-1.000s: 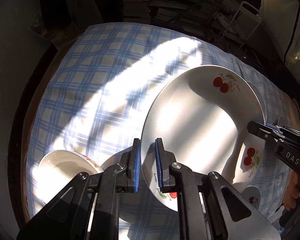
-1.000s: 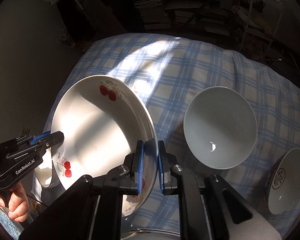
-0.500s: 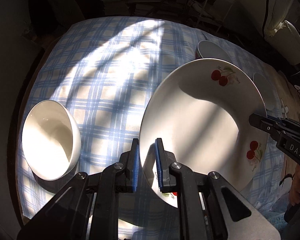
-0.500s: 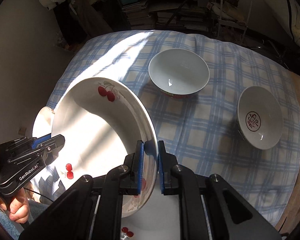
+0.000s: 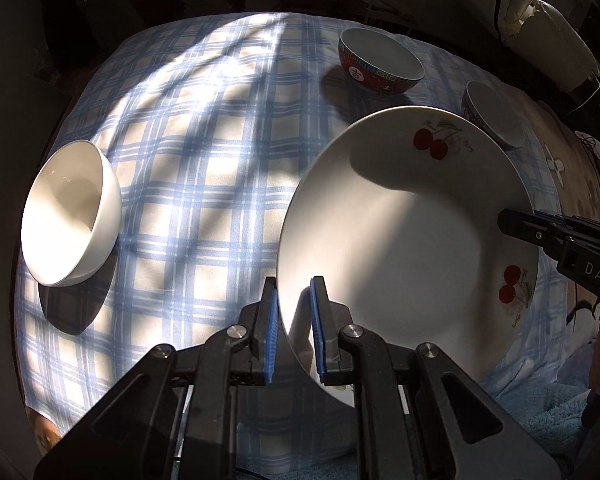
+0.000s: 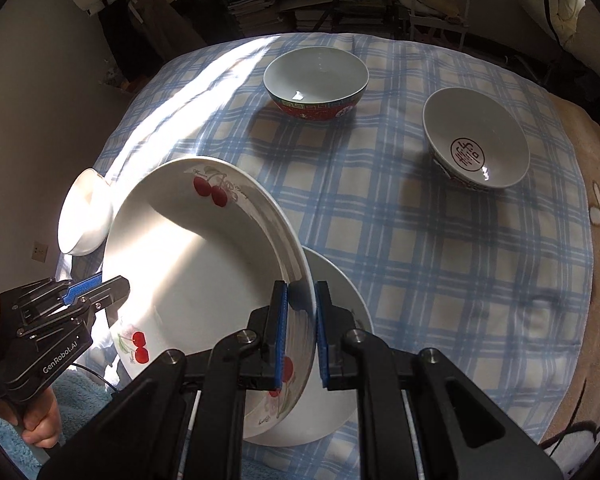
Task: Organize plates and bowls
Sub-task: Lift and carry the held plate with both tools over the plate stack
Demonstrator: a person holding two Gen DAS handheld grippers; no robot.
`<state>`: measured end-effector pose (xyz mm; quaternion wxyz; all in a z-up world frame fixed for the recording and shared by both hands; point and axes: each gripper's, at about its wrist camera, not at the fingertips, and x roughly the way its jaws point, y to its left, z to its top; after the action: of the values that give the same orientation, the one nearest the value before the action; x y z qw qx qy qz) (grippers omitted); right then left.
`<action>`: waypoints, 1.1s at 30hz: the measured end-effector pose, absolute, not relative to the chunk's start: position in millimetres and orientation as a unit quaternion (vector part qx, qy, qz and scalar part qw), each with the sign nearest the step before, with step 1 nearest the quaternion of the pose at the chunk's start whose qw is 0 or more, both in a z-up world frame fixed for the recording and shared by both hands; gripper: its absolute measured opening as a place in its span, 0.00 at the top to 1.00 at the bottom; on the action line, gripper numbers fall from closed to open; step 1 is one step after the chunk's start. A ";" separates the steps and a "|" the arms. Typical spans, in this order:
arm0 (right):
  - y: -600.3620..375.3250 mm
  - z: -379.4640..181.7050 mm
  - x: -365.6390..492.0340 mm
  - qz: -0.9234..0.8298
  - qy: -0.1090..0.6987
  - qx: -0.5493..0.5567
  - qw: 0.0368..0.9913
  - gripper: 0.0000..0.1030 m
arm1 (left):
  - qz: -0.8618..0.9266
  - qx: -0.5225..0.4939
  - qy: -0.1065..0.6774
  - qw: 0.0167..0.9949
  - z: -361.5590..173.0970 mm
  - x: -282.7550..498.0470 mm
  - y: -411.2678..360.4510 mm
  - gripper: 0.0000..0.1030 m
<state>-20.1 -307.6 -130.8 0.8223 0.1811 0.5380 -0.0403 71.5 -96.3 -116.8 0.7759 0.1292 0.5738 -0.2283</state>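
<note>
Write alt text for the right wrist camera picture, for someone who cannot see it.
Two handheld grippers, the right gripper and the left gripper, grip opposite rims of a white cherry-print plate, tilted above a plain white plate. On the blue checked tablecloth stand a red-sided bowl, a bowl with a red character inside and a white bowl.

Tilted white cherry-print plate (image 5: 412,240)

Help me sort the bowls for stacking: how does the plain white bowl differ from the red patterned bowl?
The plain white bowl is unmarked white outside; the red patterned bowl has a red decorated outside. The white one sits in bright sun near the table's edge; the red one sits in shade further in. Both are empty, upright and stand on the blue checked cloth.
</note>
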 end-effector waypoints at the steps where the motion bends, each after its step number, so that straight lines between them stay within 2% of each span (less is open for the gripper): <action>1: -308.2 -132.1 -22.7 -0.042 0.538 0.181 0.822 0.86 | -0.230 0.130 0.575 0.775 -118.8 69.6 -96.9 0.87; 33: -310.5 -165.3 -42.7 -0.081 0.549 0.183 0.811 0.85 | -0.218 0.161 0.591 0.760 -153.8 57.4 -115.5 0.86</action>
<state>-42.7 -310.5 -165.3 0.8111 0.1834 0.5494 -0.0810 57.4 -115.5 -153.8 0.7595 0.1615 0.5911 -0.2183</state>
